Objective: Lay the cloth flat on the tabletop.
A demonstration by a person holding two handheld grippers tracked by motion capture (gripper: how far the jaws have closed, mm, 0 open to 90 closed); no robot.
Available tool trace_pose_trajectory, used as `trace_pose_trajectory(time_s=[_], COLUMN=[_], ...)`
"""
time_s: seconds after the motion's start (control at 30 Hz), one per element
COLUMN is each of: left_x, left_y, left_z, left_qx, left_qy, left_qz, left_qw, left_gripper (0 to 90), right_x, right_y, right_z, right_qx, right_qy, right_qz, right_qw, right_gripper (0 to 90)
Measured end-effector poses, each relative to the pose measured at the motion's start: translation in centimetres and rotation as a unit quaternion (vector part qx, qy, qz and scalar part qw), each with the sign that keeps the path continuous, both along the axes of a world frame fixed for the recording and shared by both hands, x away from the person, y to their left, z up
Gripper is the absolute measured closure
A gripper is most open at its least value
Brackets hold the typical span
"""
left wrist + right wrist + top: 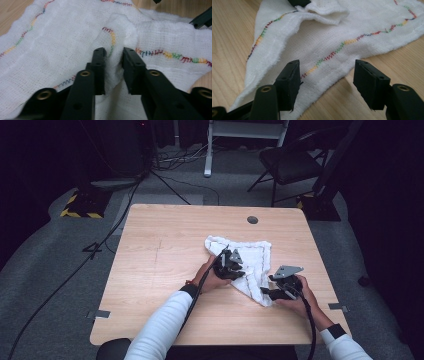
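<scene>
Right hand-held gripper (325,82): jaws spread, straddling near corner of white cloth (352,32) on surface (160,270). Left hand-held gripper (114,67): jaws pinching raised cloth fold mid-cloth. Cloth centre hidden under hands. Chair (292,162) beyond, partly in shadow.

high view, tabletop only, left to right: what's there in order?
bare wood of the table → left gripper → white cloth → right gripper
</scene>
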State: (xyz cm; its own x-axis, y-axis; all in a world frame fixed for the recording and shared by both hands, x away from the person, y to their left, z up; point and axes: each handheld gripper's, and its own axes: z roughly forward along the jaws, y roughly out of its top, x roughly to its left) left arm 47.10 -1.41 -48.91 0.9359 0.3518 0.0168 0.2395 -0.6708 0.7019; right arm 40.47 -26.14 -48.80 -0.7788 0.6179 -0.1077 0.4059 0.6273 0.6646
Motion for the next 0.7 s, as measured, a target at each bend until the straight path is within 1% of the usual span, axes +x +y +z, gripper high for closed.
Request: trace_pose_trajectory(time_s=[0.03,0.07,0.1,0.17,0.27,0.37,0.43,0.57,0.7], left_x=[0.0,0.0,0.0,0.0,-0.5,-1.3,-1.9,-3.5,-5.0], left_y=[0.1,0.2,0.4,0.9,2.1,3.8,5.2,7.5,9.5], left_z=[0.0,0.1,0.2,0.6,1.6,2.7,3.2,3.8,4.2], left_qx=[-0.001,0.000,0.000,-0.006,-0.017,-0.029,-0.034,-0.031,-0.029], left_qy=[-0.002,-0.005,-0.004,-0.004,-0.010,-0.011,-0.008,-0.008,-0.005], left_qz=[0.002,0.002,0.003,0.002,0.002,-0.004,-0.010,-0.019,-0.025], left_qw=[1.0000,1.0000,1.0000,1.0000,0.9998,0.9995,0.9993,0.9993,0.9993], left_gripper=[79.9,82.9,83.7,84.4,84.6,84.7,84.6,84.6,84.6], right_x=[0.0,0.0,-0.1,-0.2,-0.5,-0.7,-0.9,-1.4,-1.7], right_y=[-0.1,-0.2,-0.3,-0.3,-0.5,-0.8,-1.0,-1.4,-1.9], right_z=[-0.1,-0.1,-0.1,-0.1,0.0,0.0,0.0,0.2,0.2], right_qx=[0.003,0.005,0.008,0.002,0.001,0.000,-0.002,-0.010,-0.012], right_qy=[0.002,0.003,0.006,0.003,0.003,0.004,0.003,0.001,0.001], right_qz=[-0.001,-0.003,-0.005,-0.004,-0.008,-0.011,-0.013,-0.013,-0.017], right_qw=[1.0000,1.0000,0.9999,1.0000,1.0000,0.9999,0.9999,0.9999,0.9998], right_gripper=[39.3,39.5,39.5,39.8,40.0,40.0,39.9,39.3,38.7])
